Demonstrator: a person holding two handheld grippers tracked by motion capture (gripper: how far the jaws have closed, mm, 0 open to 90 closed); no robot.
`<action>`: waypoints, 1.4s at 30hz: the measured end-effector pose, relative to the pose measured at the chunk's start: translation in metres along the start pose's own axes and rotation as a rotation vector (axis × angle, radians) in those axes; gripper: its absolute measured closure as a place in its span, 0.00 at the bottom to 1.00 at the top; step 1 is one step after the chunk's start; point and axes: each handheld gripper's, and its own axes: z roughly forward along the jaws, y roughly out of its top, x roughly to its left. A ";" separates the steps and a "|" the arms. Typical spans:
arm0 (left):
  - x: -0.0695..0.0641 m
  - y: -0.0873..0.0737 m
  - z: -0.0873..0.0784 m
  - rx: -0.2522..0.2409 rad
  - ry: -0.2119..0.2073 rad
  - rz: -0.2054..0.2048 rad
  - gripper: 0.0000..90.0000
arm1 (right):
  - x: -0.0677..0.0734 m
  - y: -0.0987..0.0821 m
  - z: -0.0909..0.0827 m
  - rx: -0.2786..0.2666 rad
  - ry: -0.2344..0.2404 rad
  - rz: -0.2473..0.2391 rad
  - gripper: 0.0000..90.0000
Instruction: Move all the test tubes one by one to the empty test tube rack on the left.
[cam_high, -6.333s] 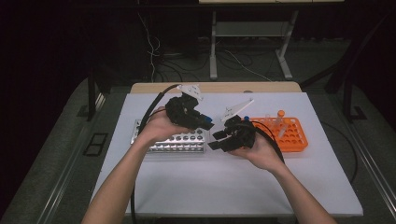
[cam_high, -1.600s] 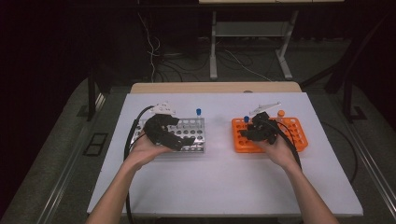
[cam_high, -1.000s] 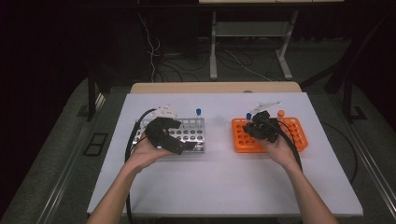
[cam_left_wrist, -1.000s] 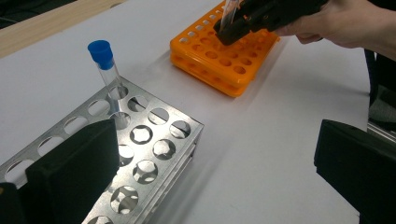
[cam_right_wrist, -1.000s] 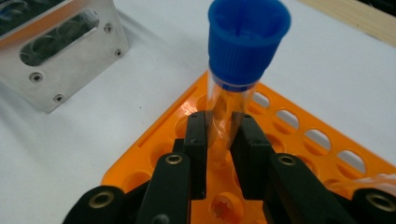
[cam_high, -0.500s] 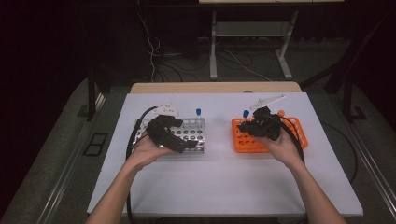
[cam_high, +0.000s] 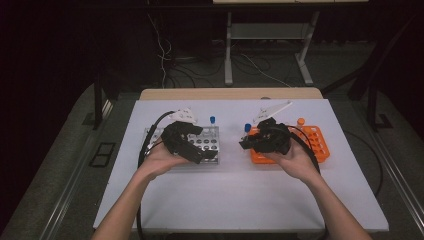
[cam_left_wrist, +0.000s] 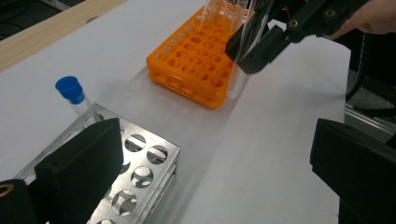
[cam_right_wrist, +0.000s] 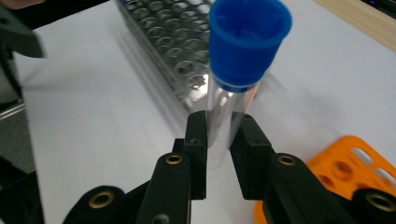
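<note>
1. Right gripper view: the right gripper (cam_right_wrist: 218, 140) pinches a clear plastic test tube with a blue cap (cam_right_wrist: 233, 79) between its black jaws, clear of any rack.
2. High view puts that tube (cam_high: 247, 129) above the near-left corner of the orange plastic rack (cam_high: 315, 142); the step in hand looks like carrying it left to the silver metal rack (cam_high: 207, 145).
3. Next move calls for lining the tube's base over a free hole, then lowering it straight.
4. Left gripper (cam_high: 197, 152) rests on the metal rack's near side, jaws spread, gripping nothing; 1 blue-capped tube (cam_left_wrist: 77, 100) stands there, probably in a far-row hole.
5. Right hand (cam_high: 292, 160) is palm-up, its gripper pointing left.
</note>
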 end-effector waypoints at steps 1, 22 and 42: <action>0.000 0.001 0.000 0.005 -0.005 0.006 0.03 | 0.003 0.002 0.001 0.005 0.007 -0.013 0.85; -0.013 0.027 0.006 0.094 -0.122 0.139 0.46 | 0.046 0.015 0.036 0.107 0.090 -0.143 0.85; -0.009 0.027 0.003 0.123 -0.145 0.177 0.83 | 0.050 0.018 0.047 0.085 0.120 -0.117 0.79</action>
